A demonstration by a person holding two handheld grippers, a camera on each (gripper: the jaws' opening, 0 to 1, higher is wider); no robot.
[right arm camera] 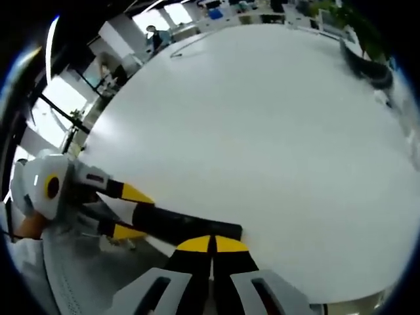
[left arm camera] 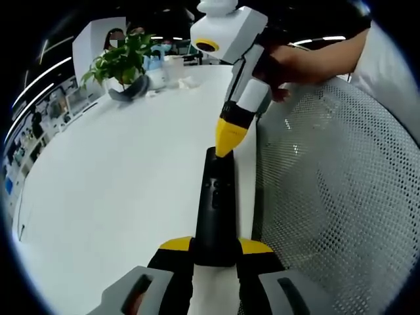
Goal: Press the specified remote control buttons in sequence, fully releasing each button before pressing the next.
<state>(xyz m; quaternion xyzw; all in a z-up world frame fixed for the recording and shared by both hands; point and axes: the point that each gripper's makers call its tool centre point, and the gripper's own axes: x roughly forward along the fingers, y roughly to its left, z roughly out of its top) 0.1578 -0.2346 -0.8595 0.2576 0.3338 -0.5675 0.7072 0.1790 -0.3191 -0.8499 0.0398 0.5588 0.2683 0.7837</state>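
Left gripper [left arm camera: 214, 252] clamps slim black plastic remote [left arm camera: 215, 210]; closed, empty right gripper [right arm camera: 211, 246] at its far end should press squarely, then lift clear.

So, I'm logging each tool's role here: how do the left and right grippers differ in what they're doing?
The left gripper is clamped around the near end of the black remote, holding it; the right gripper is shut with nothing between its jaws. The left grips the remote's sides, while the right points its closed tip at the remote's far end. Both have yellow tips.
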